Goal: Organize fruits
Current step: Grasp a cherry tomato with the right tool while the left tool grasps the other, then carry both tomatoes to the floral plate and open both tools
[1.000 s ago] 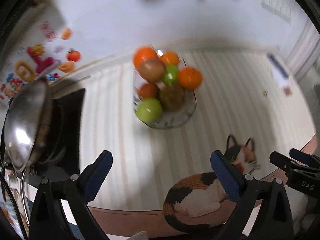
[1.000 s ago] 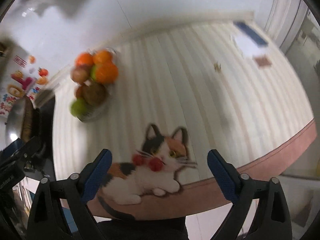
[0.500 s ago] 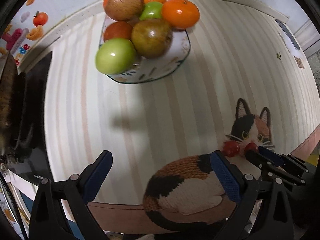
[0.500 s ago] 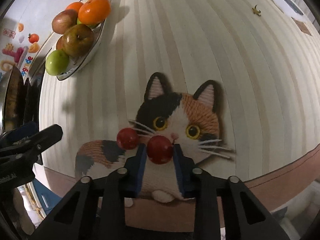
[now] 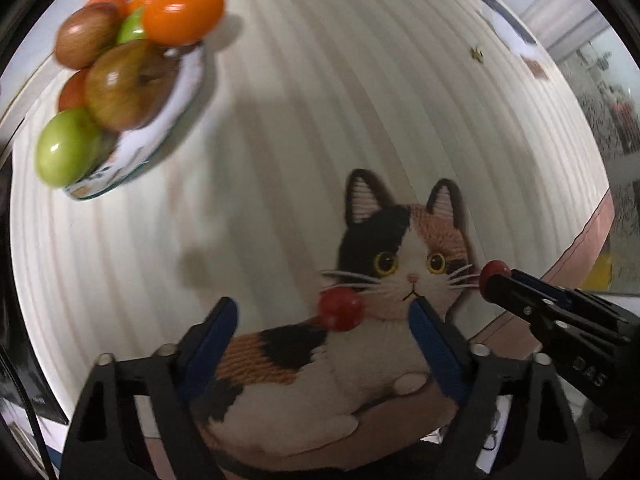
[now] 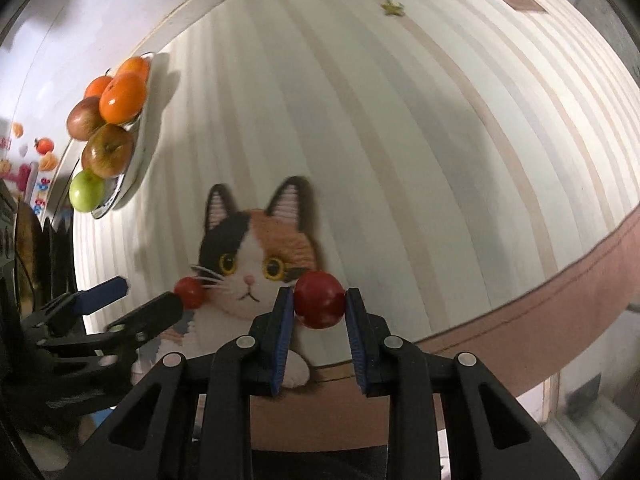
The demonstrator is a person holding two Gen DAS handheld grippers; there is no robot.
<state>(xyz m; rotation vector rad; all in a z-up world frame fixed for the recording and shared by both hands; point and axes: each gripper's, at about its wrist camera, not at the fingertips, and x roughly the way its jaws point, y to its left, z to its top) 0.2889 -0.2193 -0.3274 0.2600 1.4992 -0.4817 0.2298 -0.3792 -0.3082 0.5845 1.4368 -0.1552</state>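
We grip one small round red fruit (image 6: 319, 299) in our right hand-held gripper (image 6: 318, 320); the left hand-held gripper (image 5: 324, 344), open, should straddle the other red fruit (image 5: 340, 309), lower centre, before squeezing gently.

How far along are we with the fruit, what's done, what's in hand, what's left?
Done: the bowl already holds oranges and apples. In hand: the right gripper is shut on one small red fruit. The left gripper is open around the second red fruit, not yet closed on it, on the cat mat. Left: grasp that one and probably carry both to the bowl.
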